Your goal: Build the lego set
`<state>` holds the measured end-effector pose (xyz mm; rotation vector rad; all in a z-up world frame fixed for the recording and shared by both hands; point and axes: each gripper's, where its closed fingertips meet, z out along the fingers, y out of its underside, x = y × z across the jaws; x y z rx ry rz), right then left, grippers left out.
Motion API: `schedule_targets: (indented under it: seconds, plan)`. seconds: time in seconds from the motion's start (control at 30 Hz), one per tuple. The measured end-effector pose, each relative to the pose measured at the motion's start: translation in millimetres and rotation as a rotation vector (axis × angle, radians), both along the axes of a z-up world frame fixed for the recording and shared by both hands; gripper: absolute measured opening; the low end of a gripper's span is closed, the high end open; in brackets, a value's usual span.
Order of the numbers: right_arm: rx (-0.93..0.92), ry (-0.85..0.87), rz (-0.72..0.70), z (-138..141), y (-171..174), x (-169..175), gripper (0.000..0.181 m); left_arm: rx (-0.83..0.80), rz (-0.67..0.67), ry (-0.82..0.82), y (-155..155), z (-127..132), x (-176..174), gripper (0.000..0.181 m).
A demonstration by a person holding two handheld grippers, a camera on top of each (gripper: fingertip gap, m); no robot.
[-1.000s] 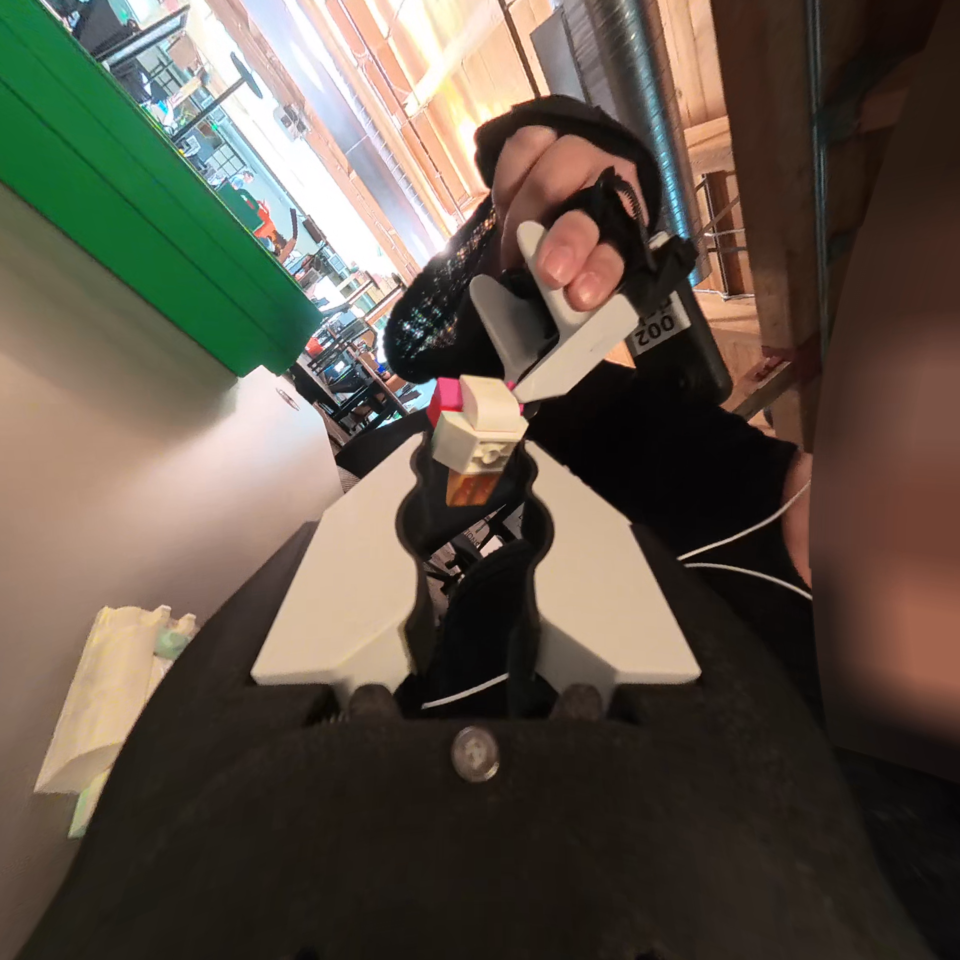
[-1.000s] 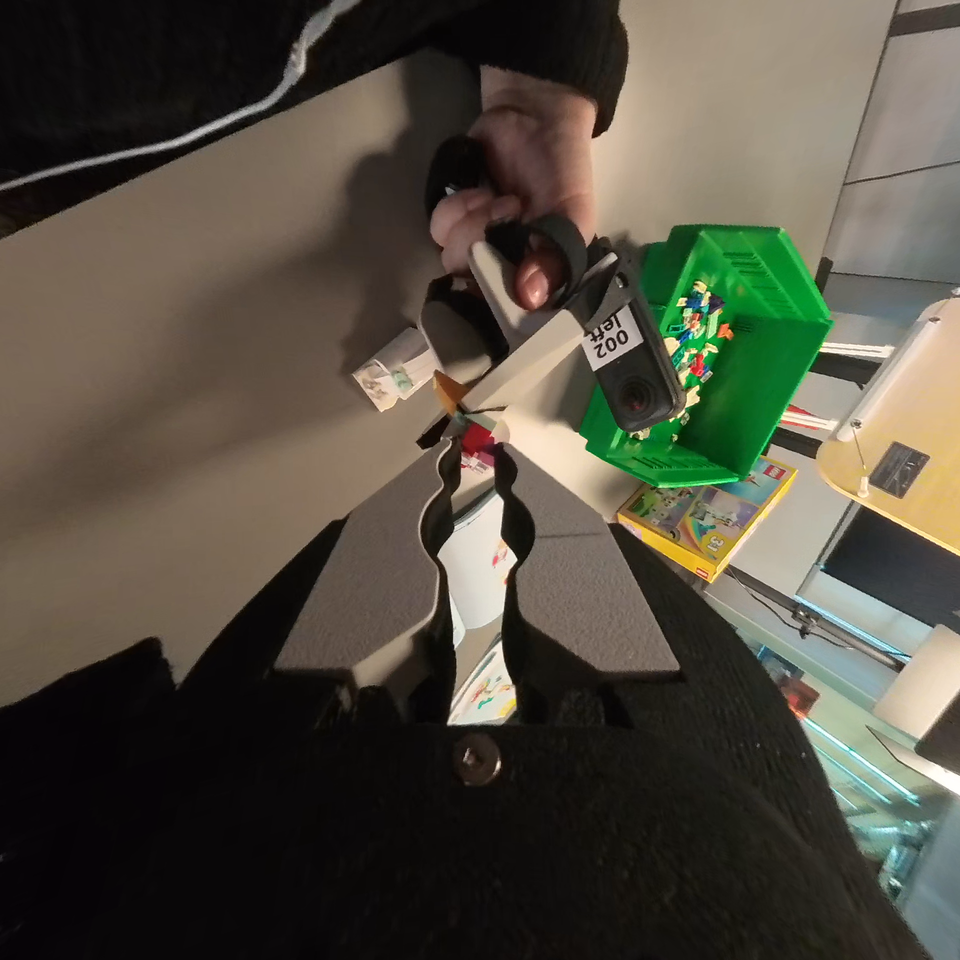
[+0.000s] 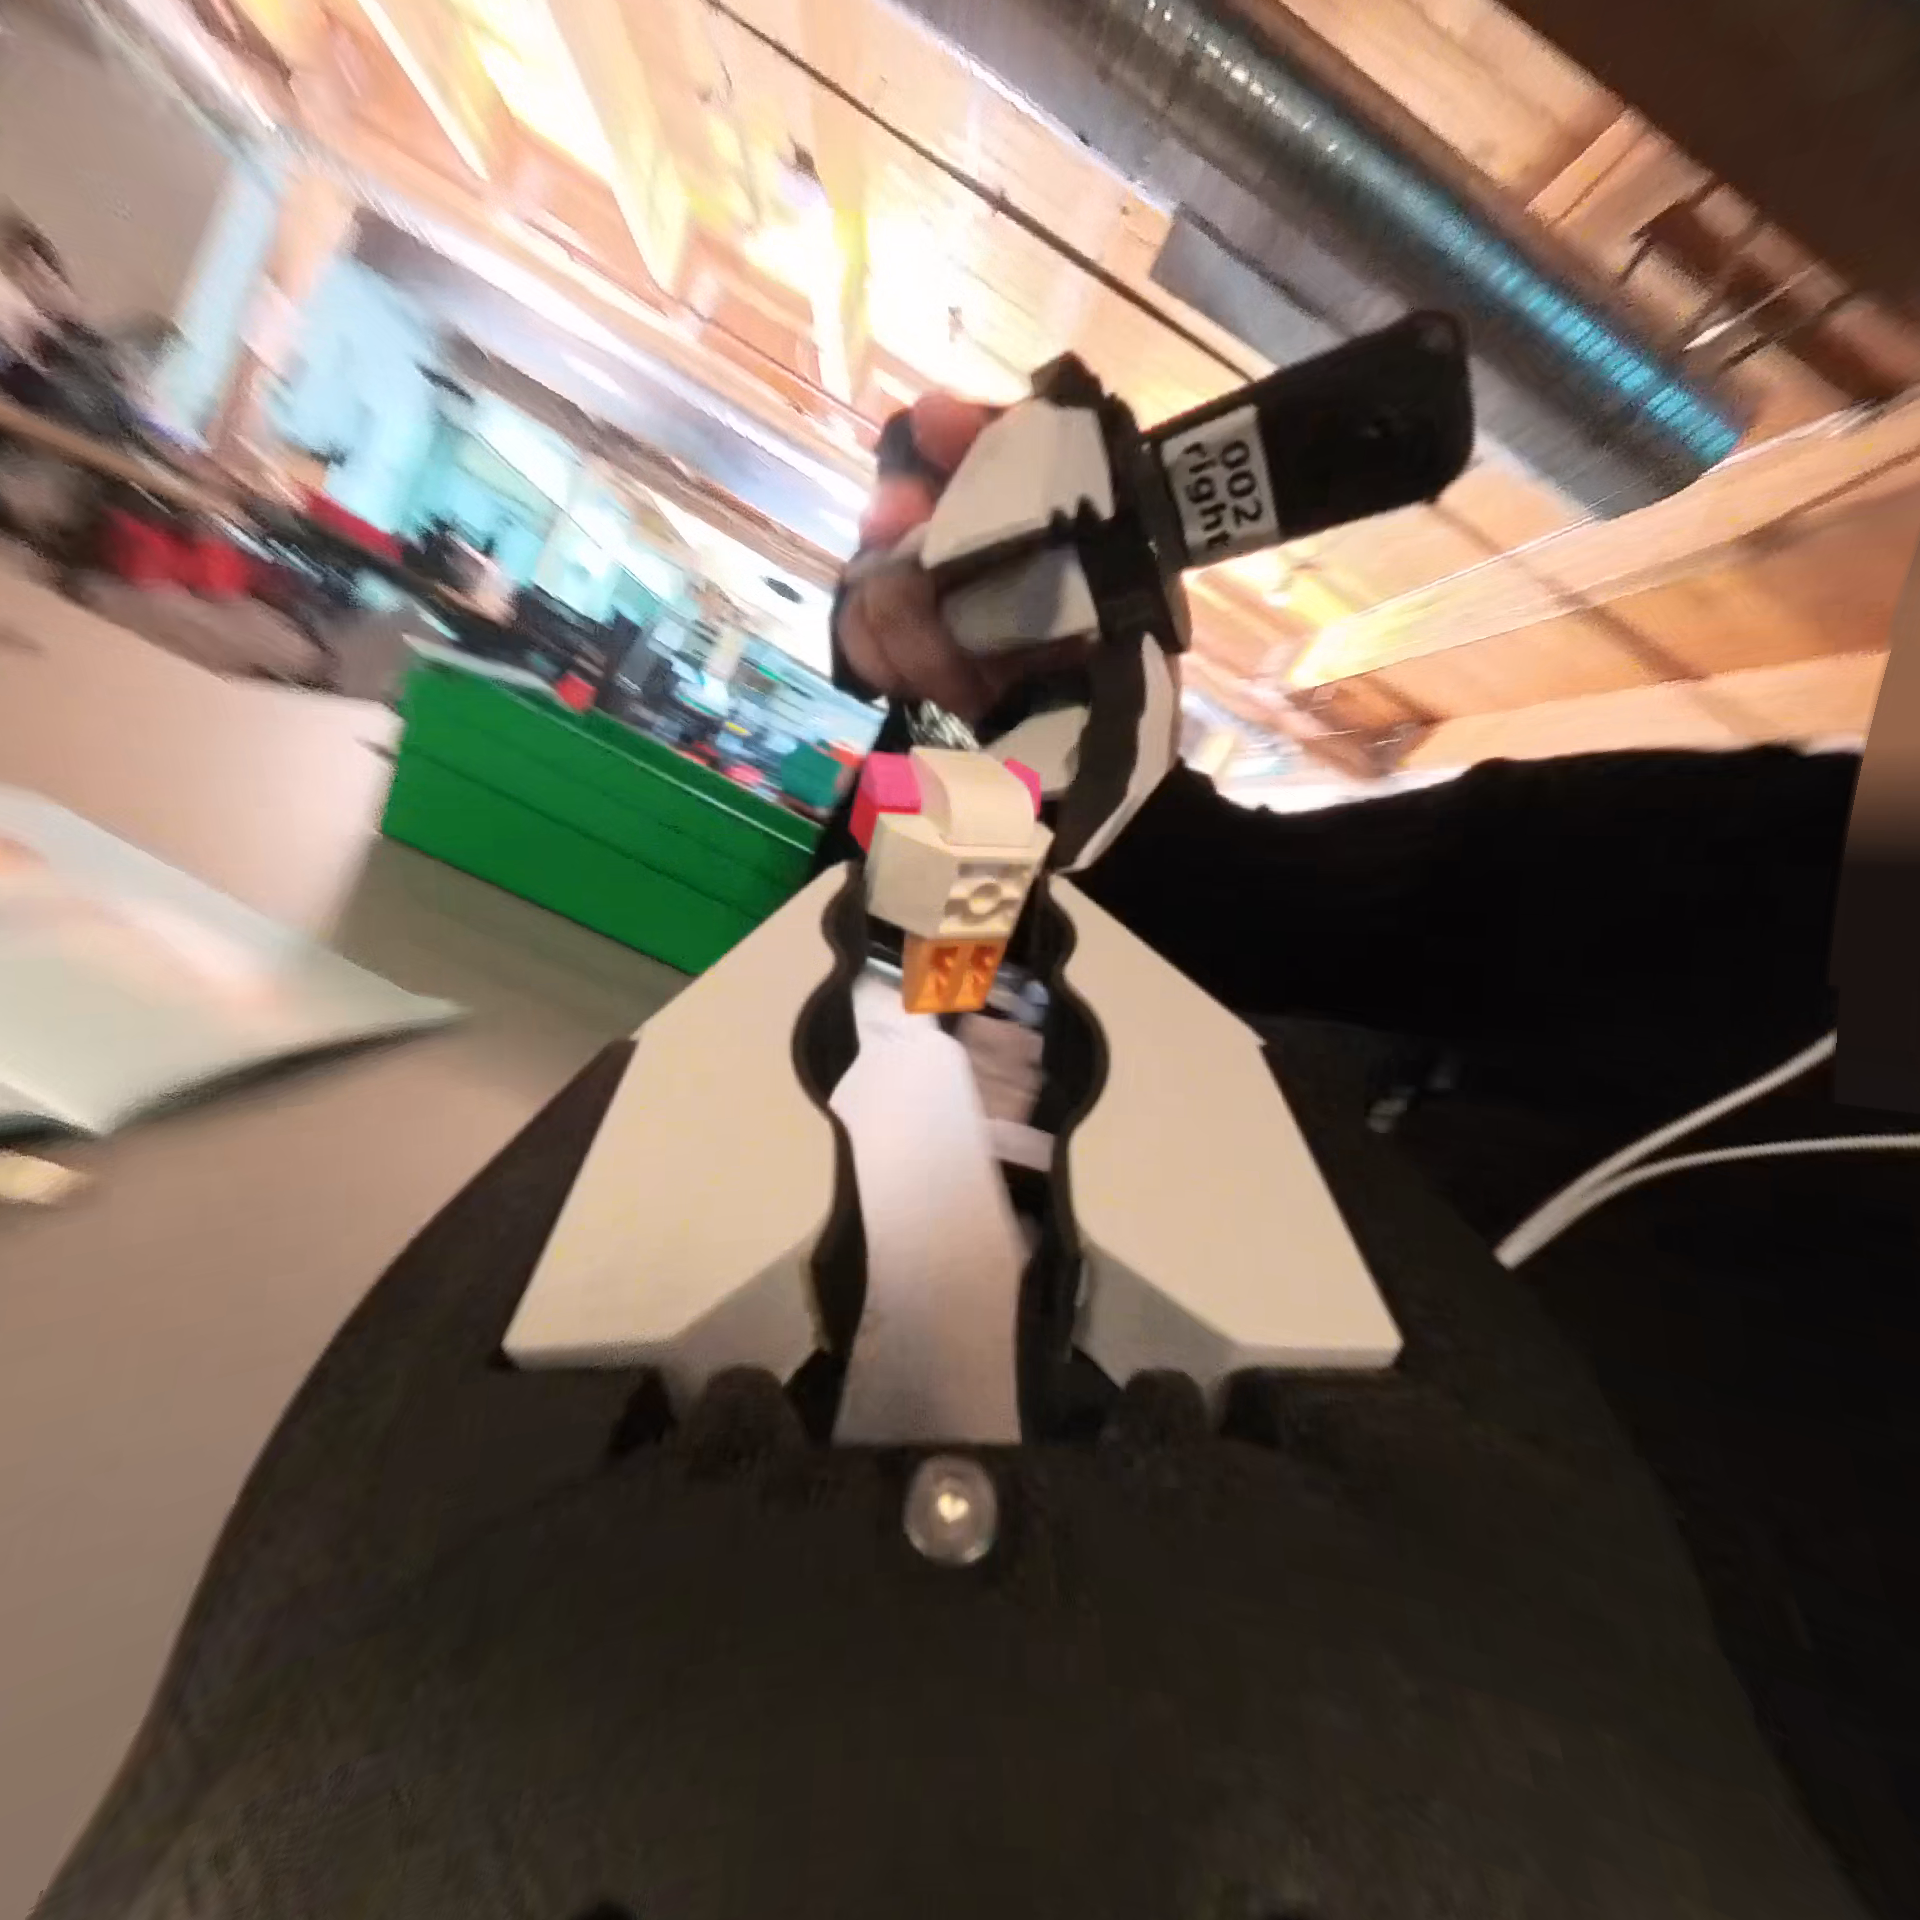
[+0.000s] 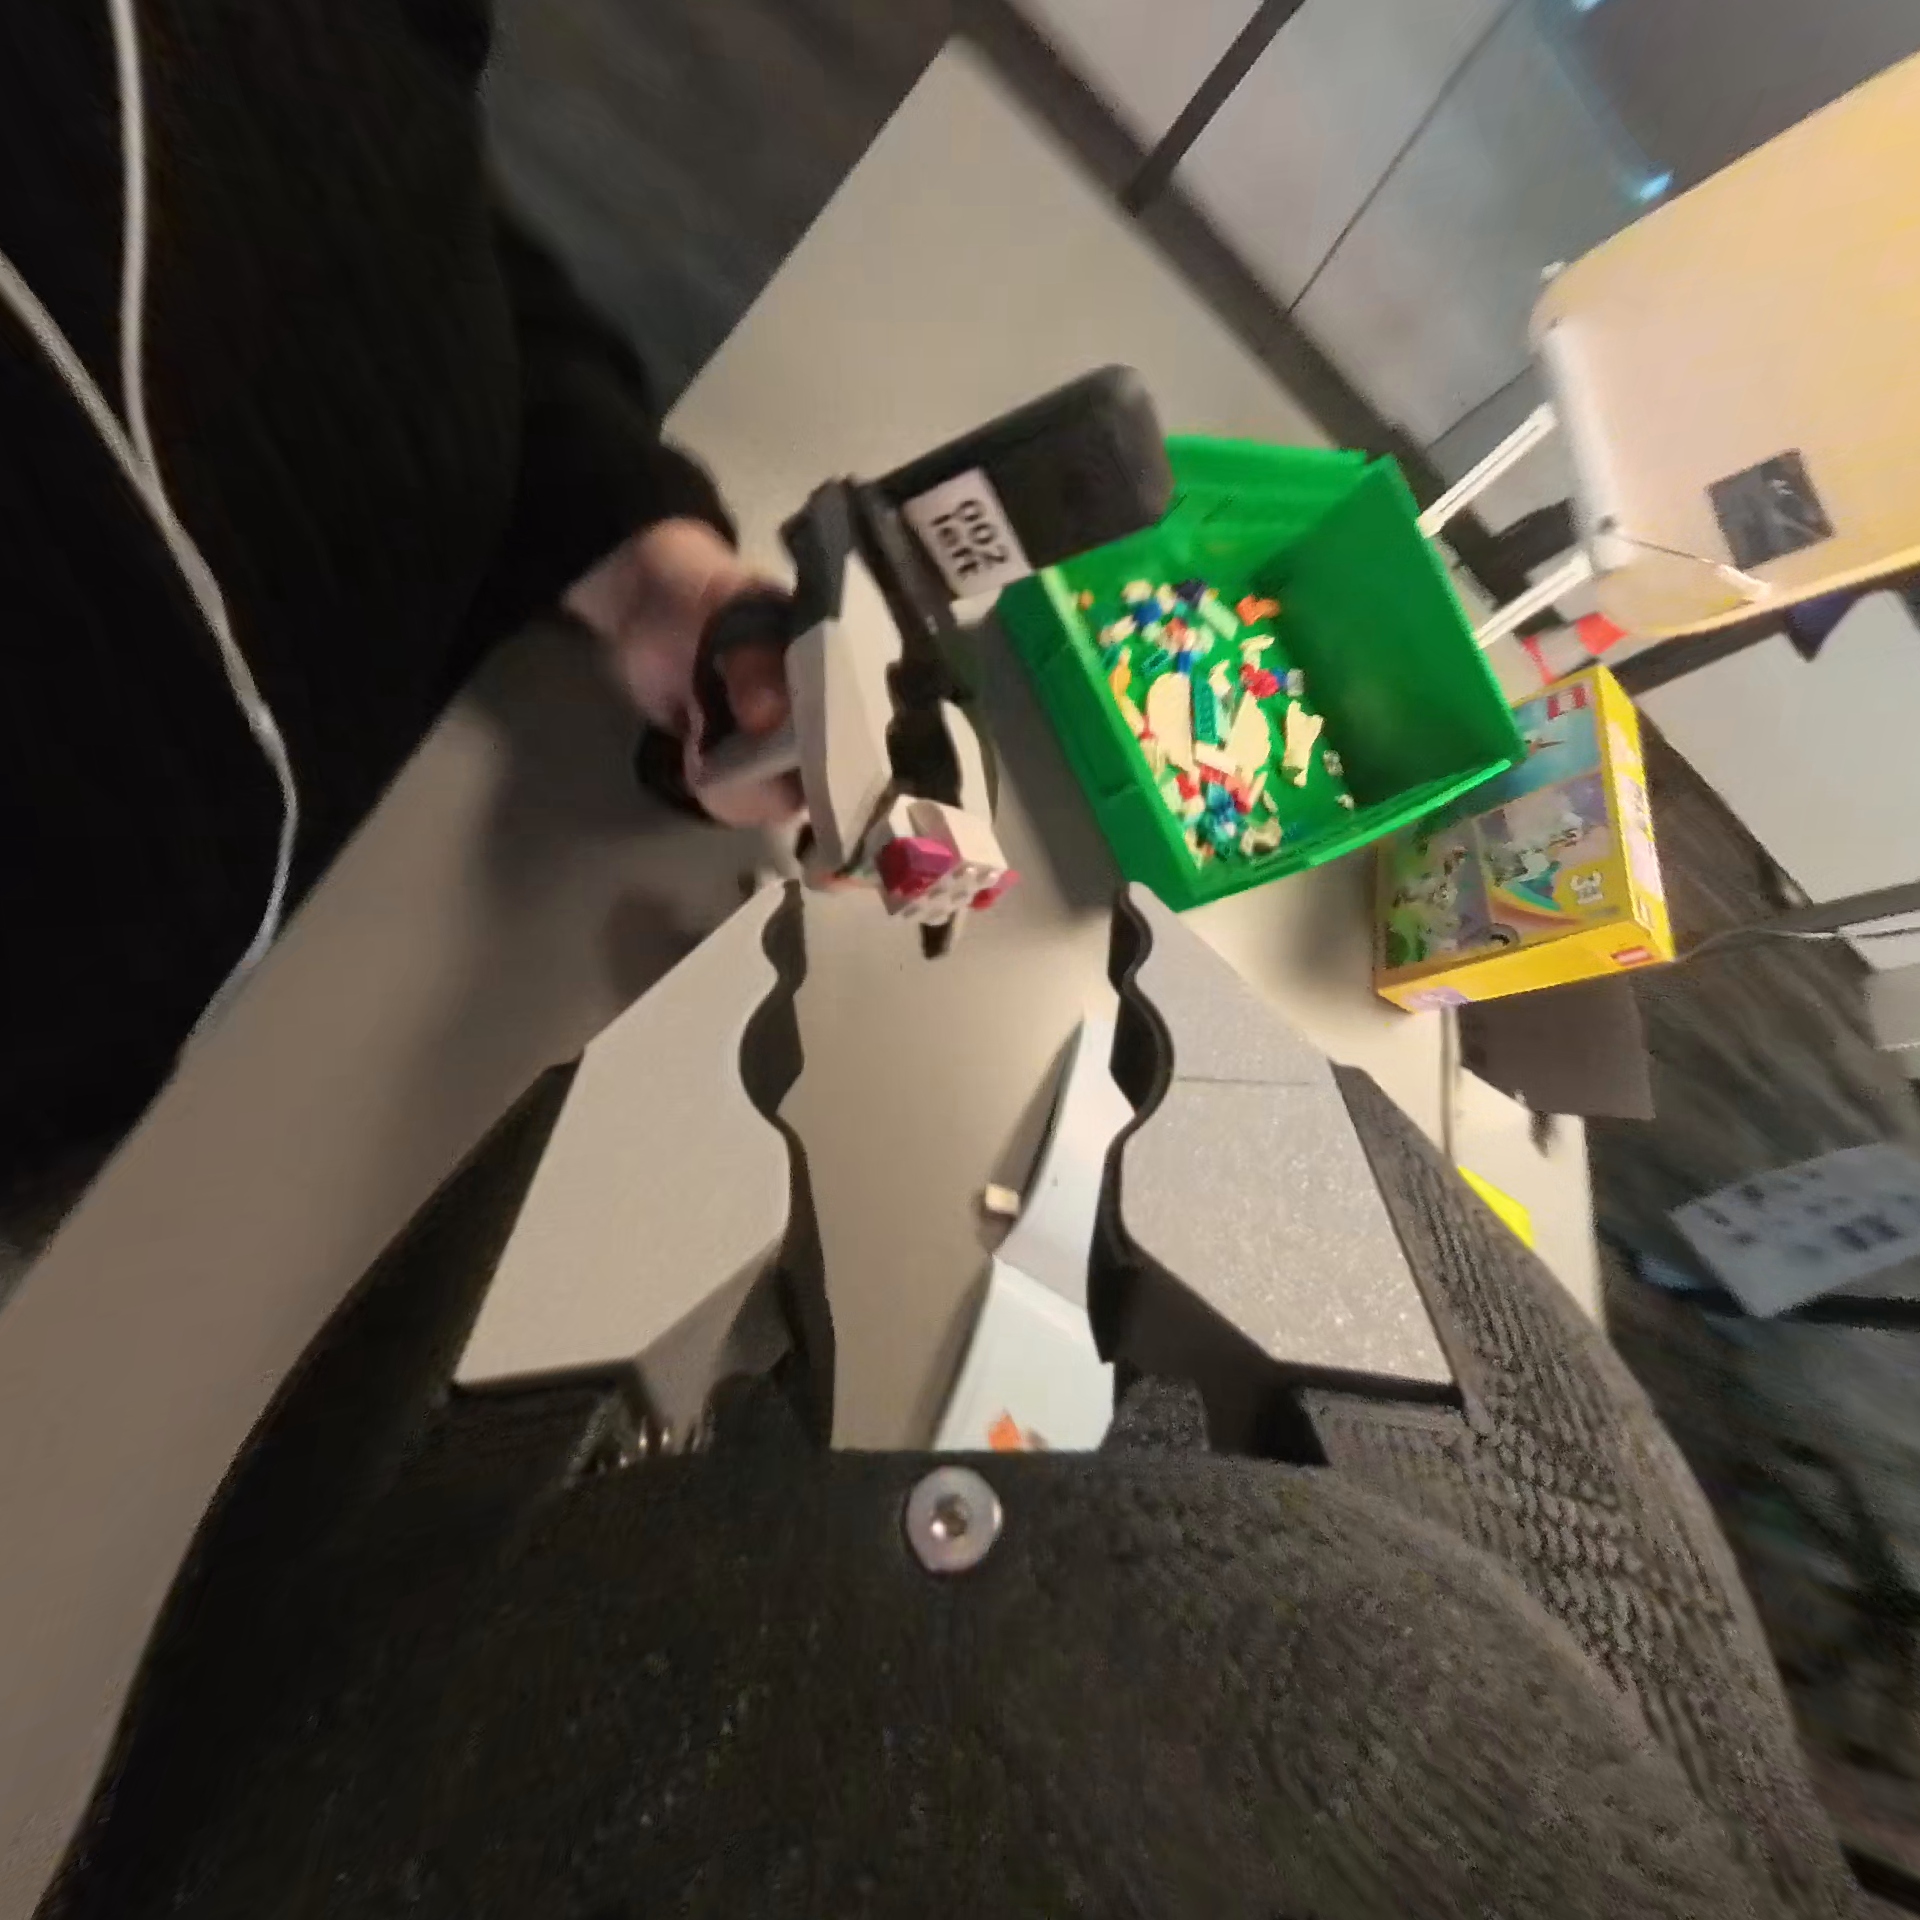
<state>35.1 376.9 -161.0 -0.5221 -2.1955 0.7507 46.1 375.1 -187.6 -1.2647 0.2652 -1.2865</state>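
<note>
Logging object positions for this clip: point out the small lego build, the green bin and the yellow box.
small lego build [image 3: 951, 868]: left wrist view, on its white block.
green bin [image 4: 1387, 644]: right wrist view, on its inner right wall.
yellow box [image 4: 1527, 883]: right wrist view, on its printed front face.

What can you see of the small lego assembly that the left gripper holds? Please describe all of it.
The lego assembly is a small cluster of glossy plastic bricks: a white body with a curved white piece on top, pink pieces behind and a translucent orange piece below. One white face shows a stud. It sits tilted, pinched at the tips of the left gripper, held in the air above the table. The open right gripper is near it but does not touch it.
</note>
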Motion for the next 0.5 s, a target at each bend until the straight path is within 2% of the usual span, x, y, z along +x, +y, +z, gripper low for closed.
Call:
schedule_targets:
  seconds: [0.1,0.2,0.37,0.5]
  plan:
    - [-0.215,0.075,-0.038,8.0,1.4,-7.3,0.057,0.159,0.263,0.165,4.0,8.3,-17.8,0.031]
    - [-0.346,0.164,-0.046,12.7,0.9,-15.6,0.054,0.289,0.523,0.341,6.4,16.8,-40.4,0.031]
    - [-0.444,0.369,-0.056,16.8,7.8,-33.4,0.049,0.481,0.901,0.721,10.3,32.0,-77.8,0.031]
    - [-0.473,0.578,-0.147,11.7,30.9,-48.1,0.047,0.667,1.118,0.964,9.6,42.5,-94.1,0.03]
